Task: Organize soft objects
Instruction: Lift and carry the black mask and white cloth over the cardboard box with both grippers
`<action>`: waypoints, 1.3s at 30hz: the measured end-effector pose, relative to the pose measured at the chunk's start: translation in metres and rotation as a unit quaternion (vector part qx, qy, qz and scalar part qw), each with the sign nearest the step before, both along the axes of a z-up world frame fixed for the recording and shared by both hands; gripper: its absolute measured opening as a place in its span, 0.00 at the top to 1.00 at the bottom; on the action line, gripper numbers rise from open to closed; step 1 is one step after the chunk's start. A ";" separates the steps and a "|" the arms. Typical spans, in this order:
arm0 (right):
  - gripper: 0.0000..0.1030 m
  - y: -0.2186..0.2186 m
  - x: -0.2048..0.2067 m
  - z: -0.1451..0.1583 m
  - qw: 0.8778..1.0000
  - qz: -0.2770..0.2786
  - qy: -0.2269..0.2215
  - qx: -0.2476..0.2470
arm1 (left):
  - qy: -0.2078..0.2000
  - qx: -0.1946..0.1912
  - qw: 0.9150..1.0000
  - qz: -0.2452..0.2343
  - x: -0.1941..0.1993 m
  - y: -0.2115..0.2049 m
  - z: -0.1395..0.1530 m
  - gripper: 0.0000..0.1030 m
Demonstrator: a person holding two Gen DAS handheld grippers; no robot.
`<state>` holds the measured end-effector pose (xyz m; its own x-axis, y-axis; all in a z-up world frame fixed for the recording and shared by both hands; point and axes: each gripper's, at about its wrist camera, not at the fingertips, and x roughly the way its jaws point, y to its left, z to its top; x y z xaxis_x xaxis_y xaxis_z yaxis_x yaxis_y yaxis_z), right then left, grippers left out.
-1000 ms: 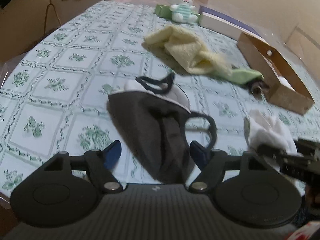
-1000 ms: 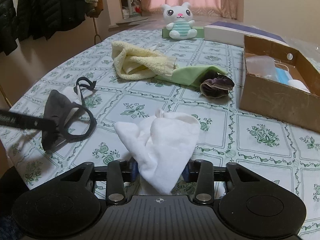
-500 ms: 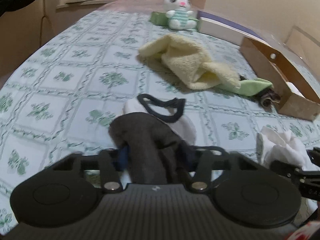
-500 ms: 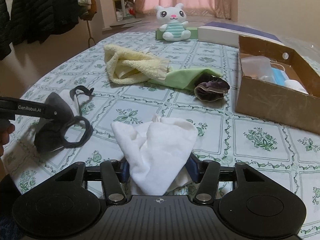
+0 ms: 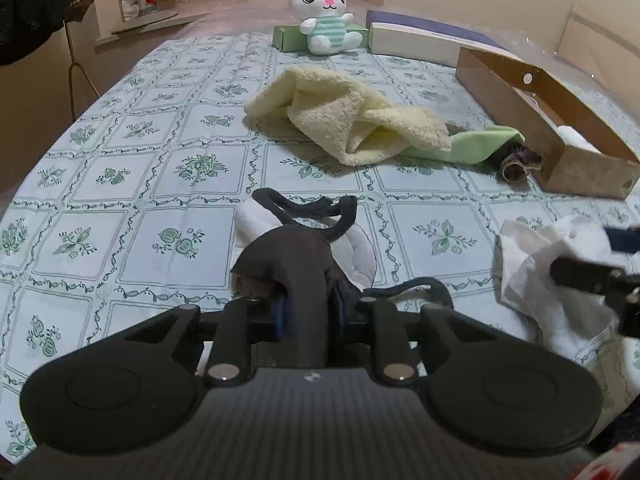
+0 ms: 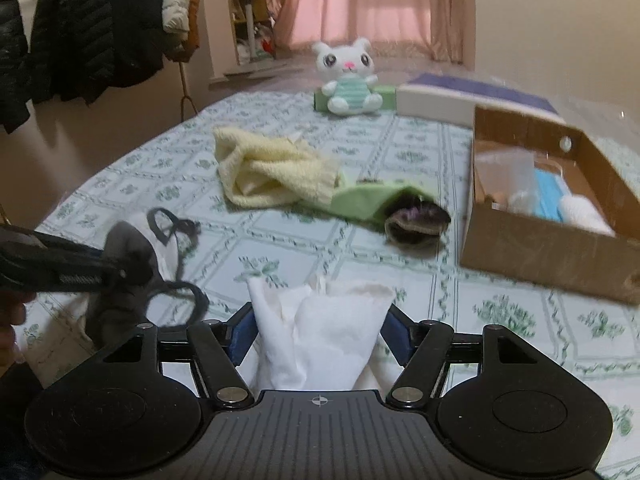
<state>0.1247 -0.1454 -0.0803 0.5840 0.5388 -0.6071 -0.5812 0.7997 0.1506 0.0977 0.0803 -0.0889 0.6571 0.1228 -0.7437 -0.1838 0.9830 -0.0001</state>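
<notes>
My left gripper (image 5: 308, 312) is shut on a dark grey face mask (image 5: 296, 252) with black ear loops, low over the table; a white mask (image 5: 360, 252) lies under it. The mask and left gripper also show in the right wrist view (image 6: 128, 248). My right gripper (image 6: 322, 328) has a crumpled white cloth (image 6: 324, 332) between its jaws, which stand fairly wide; the cloth shows in the left wrist view (image 5: 552, 264). A yellow towel (image 5: 344, 120), a green cloth (image 5: 472, 148) and a dark purple scrunchie (image 5: 520, 160) lie mid-table.
An open cardboard box (image 6: 552, 216) with a blue mask and white items stands at the right. A white plush bunny (image 5: 324, 16), a green box (image 5: 288, 36) and a white-and-blue box (image 5: 416, 36) stand at the far edge. Coats (image 6: 96, 28) hang left.
My left gripper closed on the dark mask and drew it up. My right gripper's jaws have spread wider around the white cloth, and the view has tilted up.
</notes>
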 end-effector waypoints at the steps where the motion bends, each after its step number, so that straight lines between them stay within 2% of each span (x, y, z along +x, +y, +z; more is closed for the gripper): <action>1: 0.35 0.000 -0.002 0.004 1.000 0.002 -0.006 0.001 | 0.001 -0.002 1.000 0.001 0.000 0.001 0.000 0.80; 8: 0.35 0.003 -0.013 0.017 0.999 0.034 -0.030 0.007 | 0.003 -0.005 1.000 0.004 0.001 0.002 0.000 0.80; 15: 0.36 0.022 -0.016 -0.001 0.995 0.083 -0.042 -0.046 | 0.005 -0.008 1.000 0.004 0.001 0.003 0.000 0.80; 18: 0.42 0.028 -0.010 -0.008 0.993 0.090 -0.046 -0.059 | 0.006 -0.011 1.000 0.004 0.000 0.004 0.000 0.80; 22: 0.42 0.028 0.000 -0.004 0.995 0.093 -0.029 -0.037 | 0.007 -0.013 1.000 0.005 0.001 0.005 0.000 0.80; 25: 0.42 0.019 0.004 0.005 0.996 0.092 0.005 -0.002 | 0.007 -0.013 1.000 0.005 0.002 0.005 0.000 0.80; 27: 0.59 0.011 0.005 0.009 0.996 0.084 0.021 0.019 | 0.007 -0.013 1.000 0.005 0.002 0.005 0.000 0.80; 28: 0.78 0.008 0.004 0.009 0.996 0.084 0.023 0.020 | 0.007 -0.013 1.000 0.006 0.002 0.005 0.000 0.80; 29: 0.83 0.007 0.003 0.008 0.996 0.084 0.018 0.014 | 0.007 -0.013 1.000 0.006 0.002 0.005 0.000 0.80; 31: 0.83 0.008 0.002 0.006 0.996 0.087 0.008 -0.008 | 0.007 -0.014 1.000 0.006 0.002 0.005 0.000 0.80; 34: 0.82 0.006 0.004 0.002 0.996 0.091 0.013 -0.006 | 0.007 -0.015 1.000 0.006 0.002 0.006 -0.001 0.80; 36: 0.70 0.007 0.007 0.001 0.996 0.089 0.008 -0.003 | 0.007 -0.014 1.000 0.006 0.002 0.006 -0.001 0.80; 38: 0.41 0.008 0.013 -0.002 0.996 0.091 0.012 -0.006 | 0.007 -0.014 1.000 0.006 0.002 0.006 -0.001 0.80; 39: 0.38 0.009 0.016 -0.004 0.995 0.097 0.017 -0.011 | 0.007 -0.015 1.000 0.006 0.002 0.006 -0.001 0.80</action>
